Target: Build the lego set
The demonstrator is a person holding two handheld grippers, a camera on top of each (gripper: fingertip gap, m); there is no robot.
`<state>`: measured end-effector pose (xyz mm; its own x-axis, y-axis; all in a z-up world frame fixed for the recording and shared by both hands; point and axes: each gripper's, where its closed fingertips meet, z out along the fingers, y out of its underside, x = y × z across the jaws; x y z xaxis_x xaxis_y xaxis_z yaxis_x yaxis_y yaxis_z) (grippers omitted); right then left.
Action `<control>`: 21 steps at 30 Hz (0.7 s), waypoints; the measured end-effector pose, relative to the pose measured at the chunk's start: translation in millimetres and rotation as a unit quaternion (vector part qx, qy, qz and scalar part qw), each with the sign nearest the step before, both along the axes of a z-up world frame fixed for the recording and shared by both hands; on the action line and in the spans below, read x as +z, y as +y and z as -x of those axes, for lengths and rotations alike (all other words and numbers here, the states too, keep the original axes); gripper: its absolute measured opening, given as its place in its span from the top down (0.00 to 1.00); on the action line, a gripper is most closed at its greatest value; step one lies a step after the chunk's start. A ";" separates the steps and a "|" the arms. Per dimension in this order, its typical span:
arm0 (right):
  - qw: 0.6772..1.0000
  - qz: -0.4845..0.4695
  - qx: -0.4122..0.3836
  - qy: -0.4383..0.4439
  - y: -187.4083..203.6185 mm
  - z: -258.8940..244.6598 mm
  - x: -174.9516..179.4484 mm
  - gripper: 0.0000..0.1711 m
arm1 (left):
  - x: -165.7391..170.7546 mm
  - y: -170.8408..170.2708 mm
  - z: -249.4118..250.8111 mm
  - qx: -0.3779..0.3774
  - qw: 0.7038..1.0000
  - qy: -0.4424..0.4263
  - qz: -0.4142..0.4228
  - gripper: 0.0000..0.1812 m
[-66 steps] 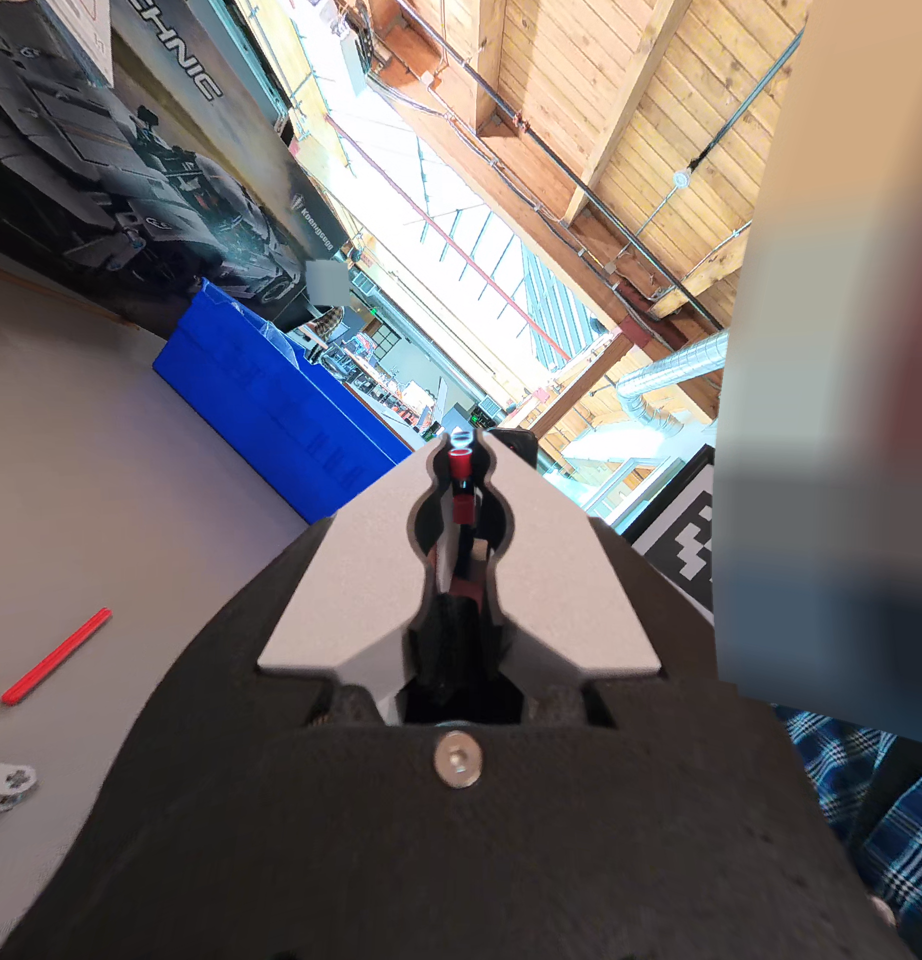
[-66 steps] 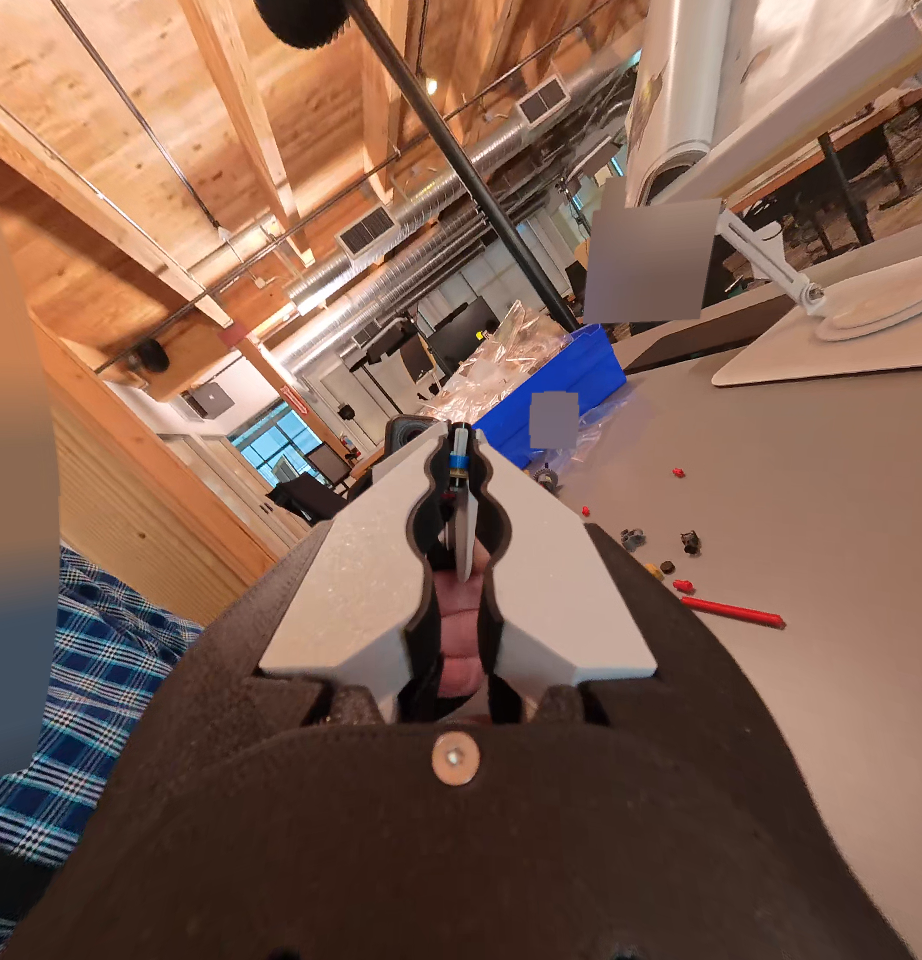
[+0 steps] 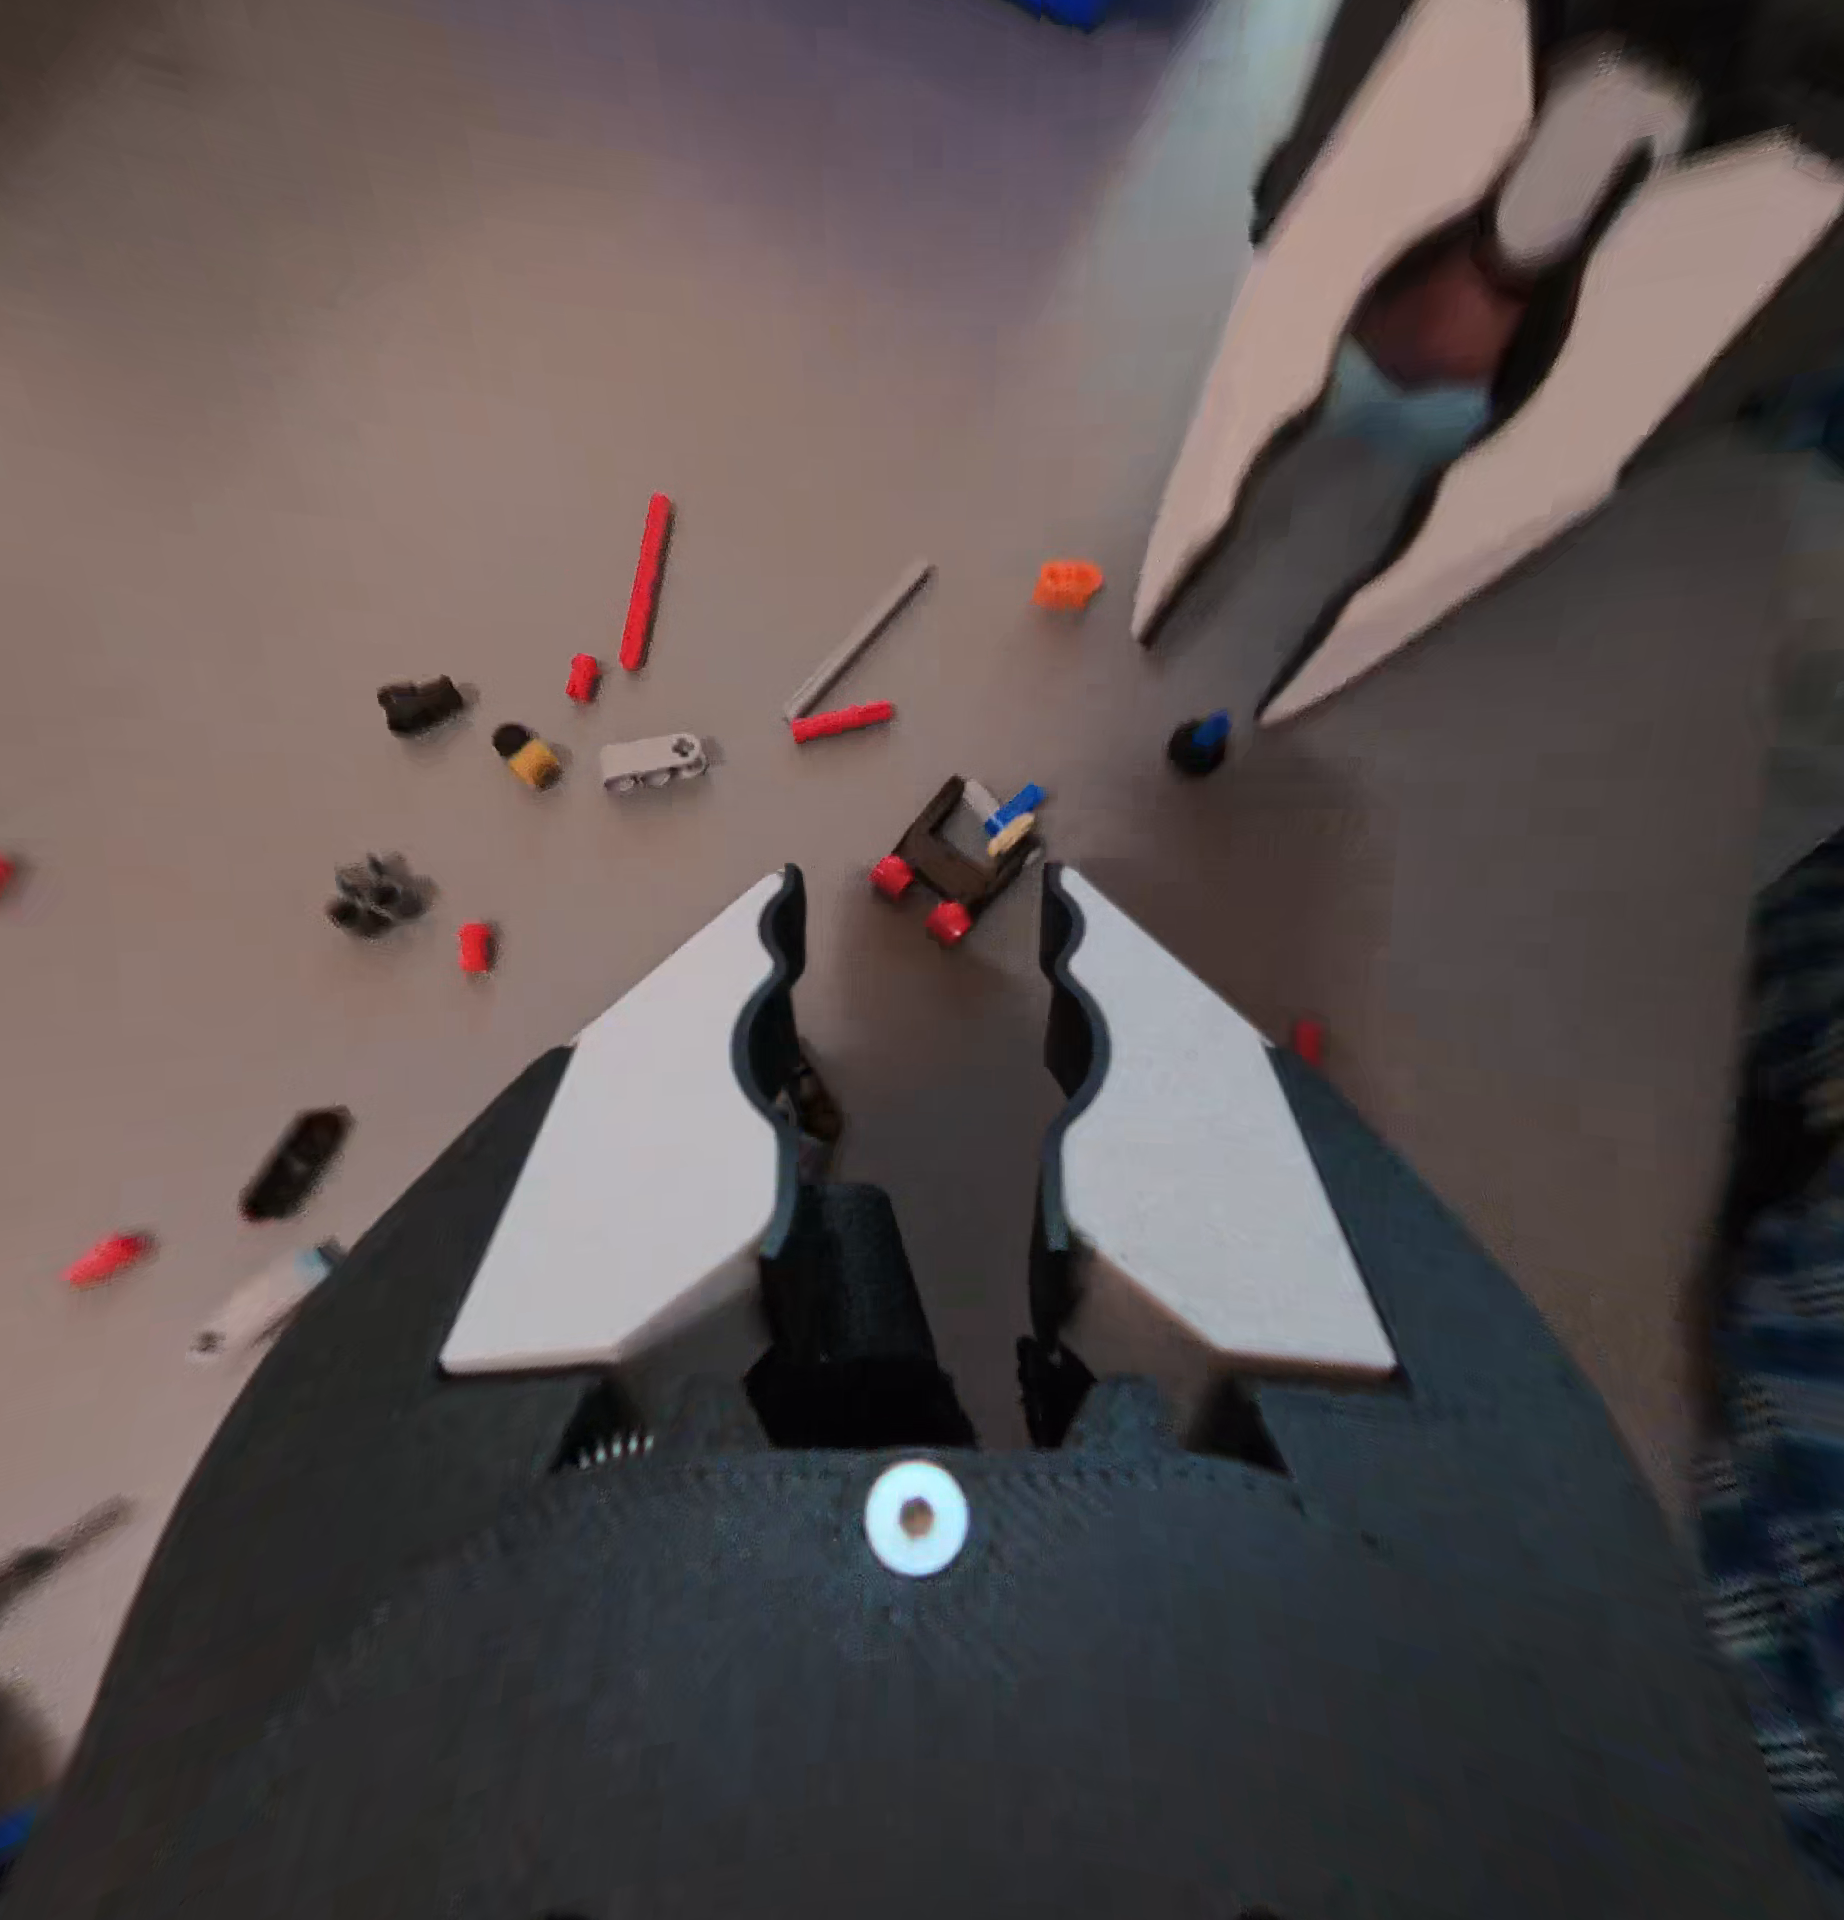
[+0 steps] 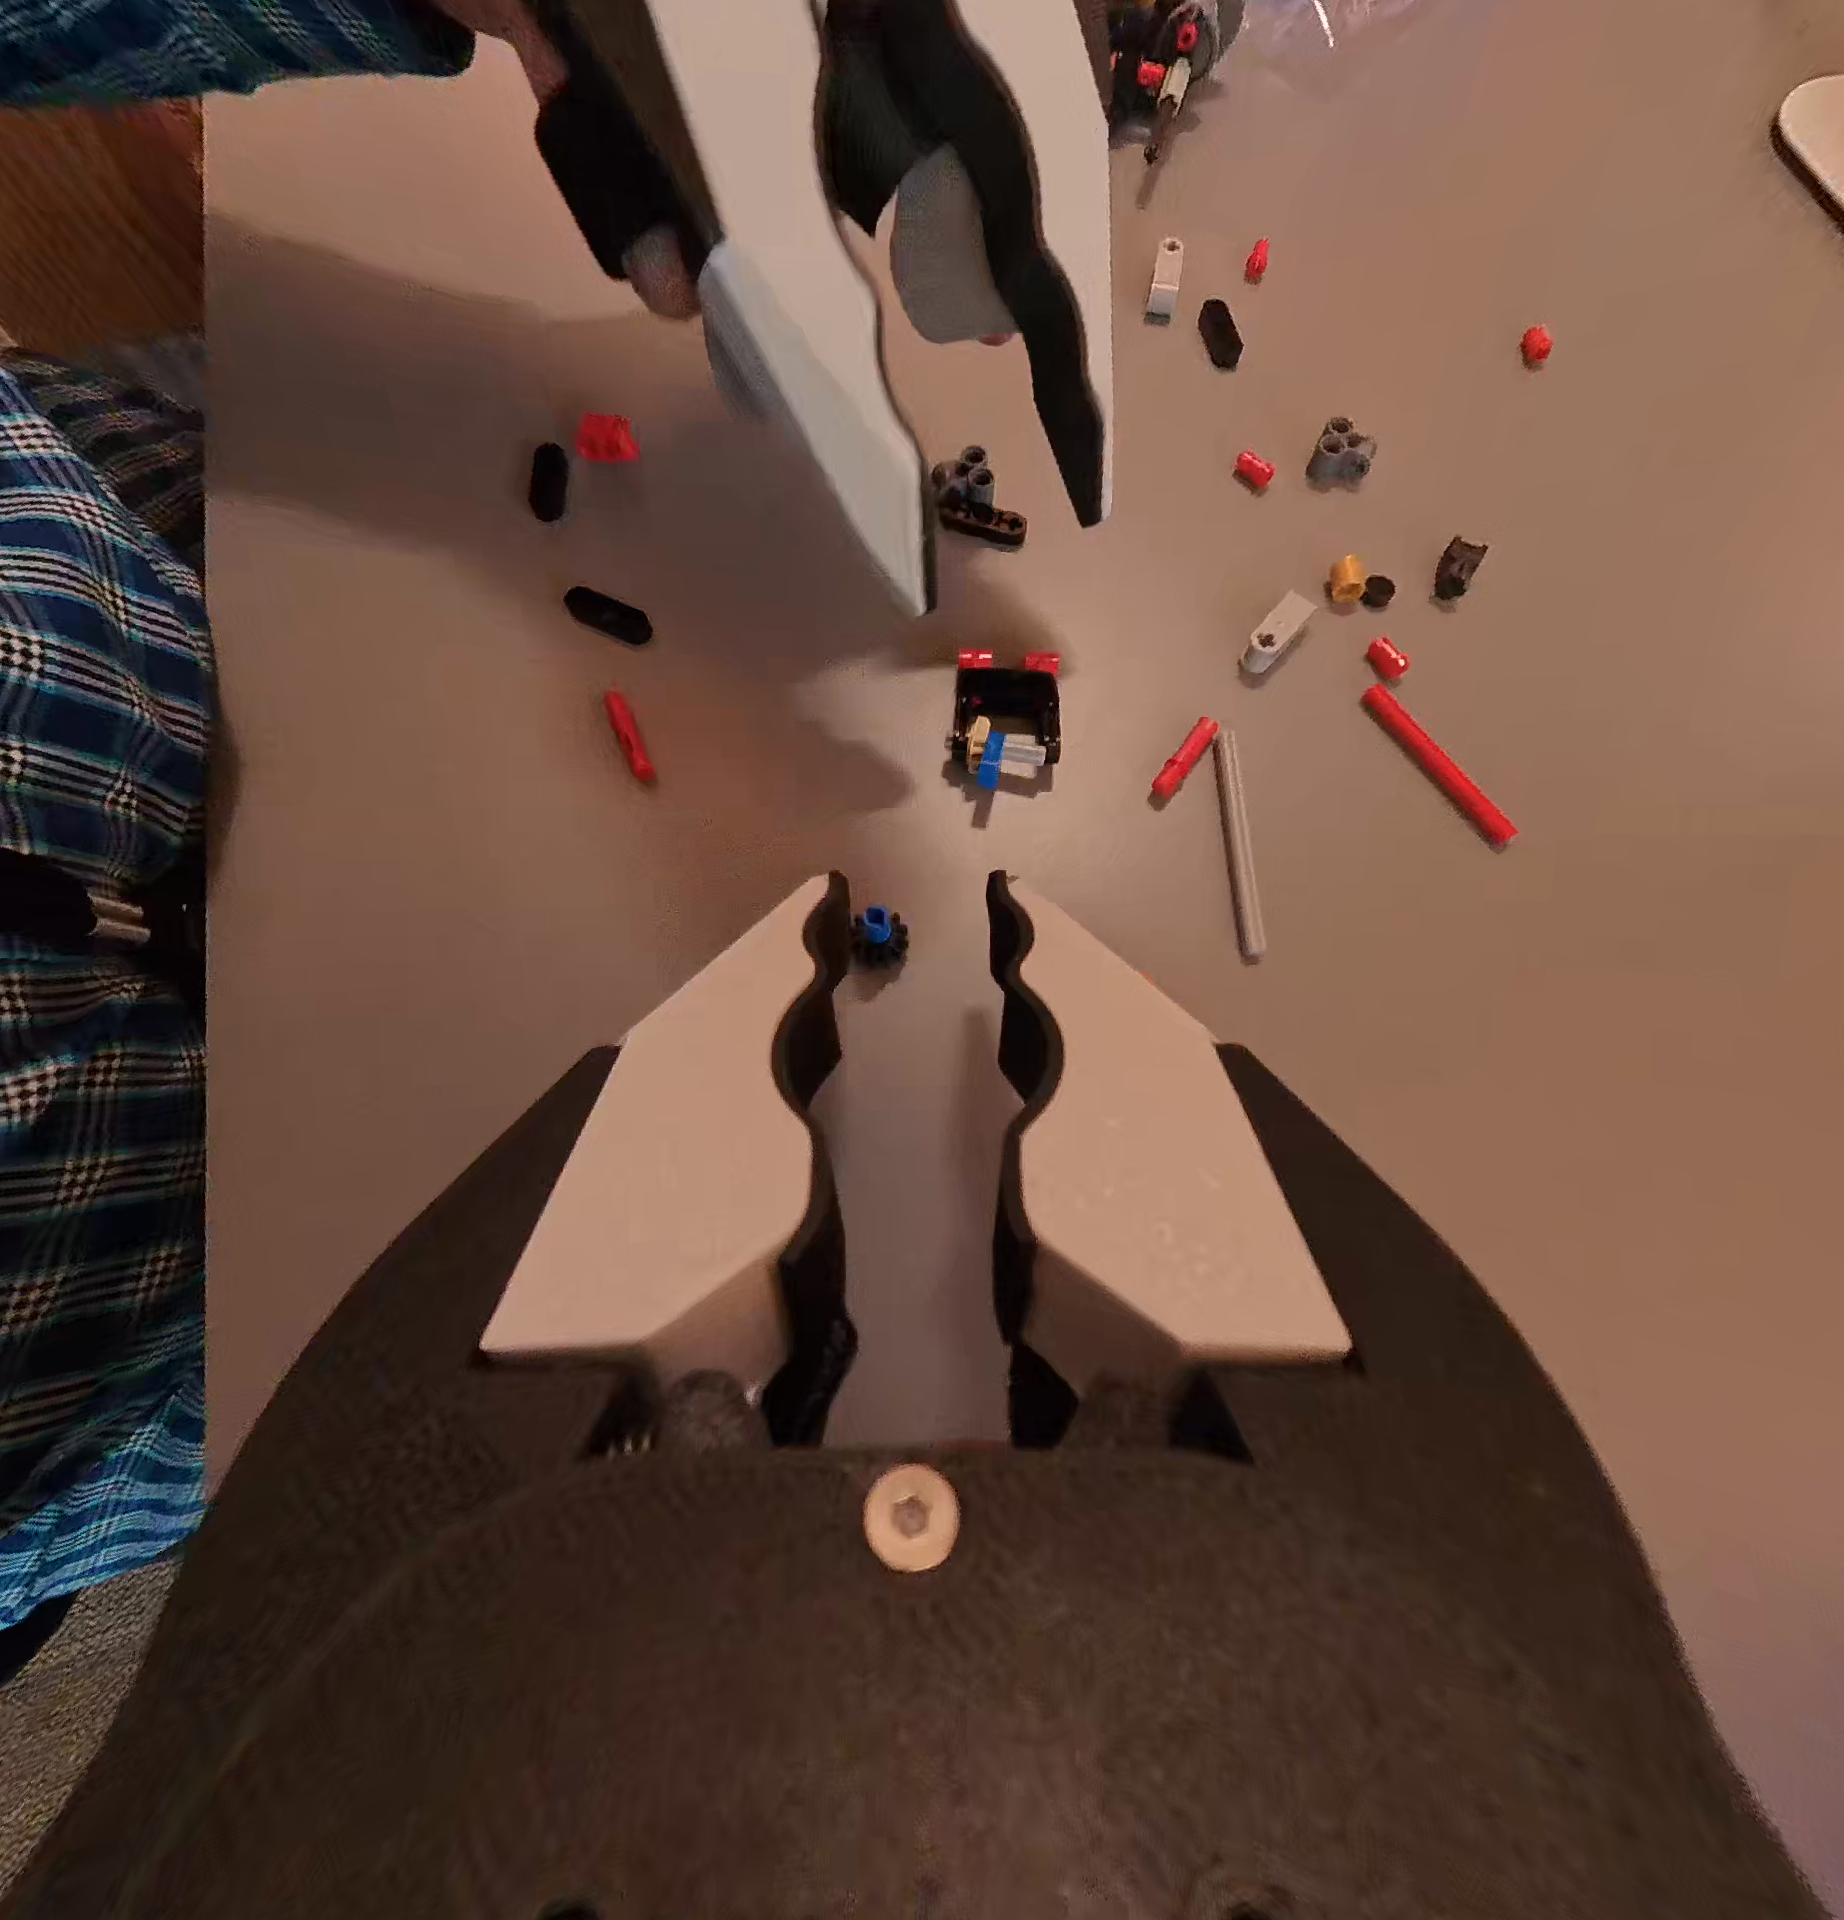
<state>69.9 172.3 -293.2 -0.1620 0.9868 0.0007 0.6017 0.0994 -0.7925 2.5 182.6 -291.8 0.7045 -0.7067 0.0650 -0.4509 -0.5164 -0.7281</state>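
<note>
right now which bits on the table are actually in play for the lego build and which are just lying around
In play:
- black frame assembly, lying between both grippers
- blue-and-black gear, at the right gripper tips
- left gripper, open, empty

Lying about:
- long red axle
- grey axle
- orange piece
- plastic bag

A hobby or lab workbench, by the look of it: a plain grey-beige tabletop strewn with small building-toy parts, among them a long red axle, a grey rod, a black gear on a blue pin and a half-built black frame with red bushes. A white pad's rounded corner lies at the far edge (what it belongs to cannot be told). A person in a blue plaid shirt sits at the near side.
</note>
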 end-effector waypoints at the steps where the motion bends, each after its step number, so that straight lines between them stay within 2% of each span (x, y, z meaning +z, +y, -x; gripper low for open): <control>1: 1.000 0.000 0.001 0.002 0.0 1.8 0.8 0.87 | -2.0 1.7 1.1 -0.016 0.999 0.032 -0.024 0.75; 6: 0.999 -0.032 -0.003 -0.009 6.8 12.6 -1.9 0.86 | -18.5 3.2 -9.3 -0.083 0.993 0.076 -0.038 0.73; 9: 0.999 -0.050 0.002 -0.013 7.8 21.4 -4.0 0.89 | -26.3 4.3 -14.4 -0.108 0.989 0.093 -0.044 0.75; 13: 0.995 -0.090 0.012 -0.033 9.4 32.5 -12.4 0.93 | -27.6 3.0 -20.4 -0.123 0.989 0.075 -0.034 0.83; 21: 0.995 -0.095 0.008 -0.039 10.4 38.3 -17.9 0.98 | -27.5 2.5 -21.0 -0.134 0.987 0.077 -0.053 0.86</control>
<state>31.5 182.6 -311.1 -0.1852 0.9673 0.1733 0.6580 0.2531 -0.7092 23.5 185.1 -319.3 0.4866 -0.8664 -0.1118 -0.6702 -0.2881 -0.6840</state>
